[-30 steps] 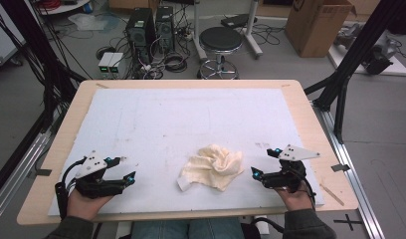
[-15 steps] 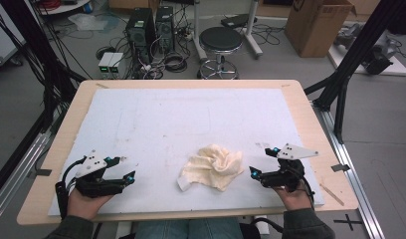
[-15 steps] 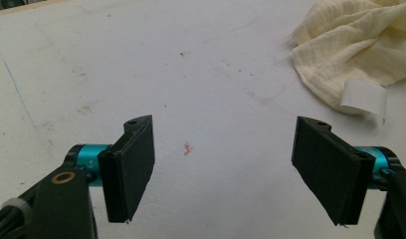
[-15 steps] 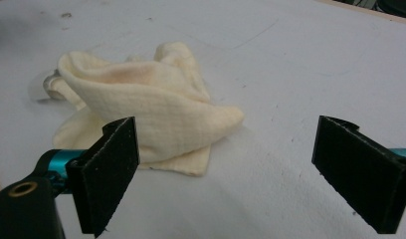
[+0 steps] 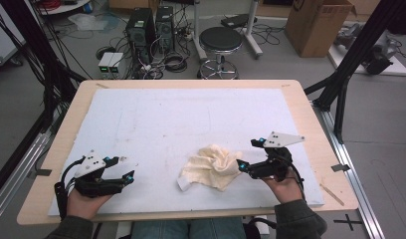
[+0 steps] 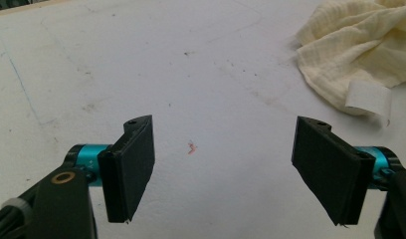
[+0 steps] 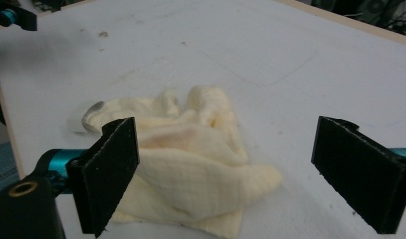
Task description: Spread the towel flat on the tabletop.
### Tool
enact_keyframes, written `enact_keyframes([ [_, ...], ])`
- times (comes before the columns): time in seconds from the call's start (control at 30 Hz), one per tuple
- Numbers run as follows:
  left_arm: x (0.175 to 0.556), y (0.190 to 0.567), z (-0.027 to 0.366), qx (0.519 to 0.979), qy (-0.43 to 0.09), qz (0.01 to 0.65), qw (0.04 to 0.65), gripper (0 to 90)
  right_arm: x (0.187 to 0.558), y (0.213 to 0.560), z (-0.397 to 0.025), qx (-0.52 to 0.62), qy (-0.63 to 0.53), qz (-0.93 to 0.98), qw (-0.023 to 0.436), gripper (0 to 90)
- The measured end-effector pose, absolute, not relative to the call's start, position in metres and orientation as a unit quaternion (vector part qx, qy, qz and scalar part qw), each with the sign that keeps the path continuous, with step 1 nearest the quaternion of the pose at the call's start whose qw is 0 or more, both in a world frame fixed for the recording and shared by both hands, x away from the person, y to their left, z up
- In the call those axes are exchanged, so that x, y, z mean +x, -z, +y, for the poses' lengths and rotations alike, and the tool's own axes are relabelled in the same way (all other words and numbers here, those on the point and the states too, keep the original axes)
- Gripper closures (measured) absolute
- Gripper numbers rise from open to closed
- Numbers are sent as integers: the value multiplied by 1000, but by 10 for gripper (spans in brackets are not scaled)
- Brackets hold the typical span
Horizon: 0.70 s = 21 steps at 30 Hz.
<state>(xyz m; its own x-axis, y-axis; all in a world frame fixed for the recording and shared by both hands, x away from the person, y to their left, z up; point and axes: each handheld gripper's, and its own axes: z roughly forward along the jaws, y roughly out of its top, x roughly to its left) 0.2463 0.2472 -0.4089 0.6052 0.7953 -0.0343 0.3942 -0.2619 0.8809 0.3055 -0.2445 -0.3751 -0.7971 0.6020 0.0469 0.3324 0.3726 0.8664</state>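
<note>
Cloth (image 5: 211, 167) count one, crumpled on table (image 5: 310, 124); claws two, left claw (image 5: 129, 169) and right claw (image 5: 251, 153) both released.

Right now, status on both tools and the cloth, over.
Left tool open, off to the side of the cloth. Right tool open, jaws at the crumpled cream cloth, not gripping. Cloth loose on white board. Nothing in the way.
</note>
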Motion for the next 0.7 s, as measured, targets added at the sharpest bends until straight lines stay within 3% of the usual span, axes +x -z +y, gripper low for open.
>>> enact_keyframes([
  [0.33,246,409,247,765,-216,388,467,255,312,379,-208,258,-464,841,104,107],
  [0.53,246,408,248,765,-219,386,467,254,315,396,-201,261,-445,852,87,161],
  [0.6,245,408,249,766,-219,386,465,254,317,402,-196,259,-435,859,79,212],
  [0.63,244,408,249,764,-221,389,466,254,318,405,-192,256,-425,865,77,279],
  [0.7,243,408,251,762,-223,391,465,254,318,406,-190,256,-423,866,75,291],
])
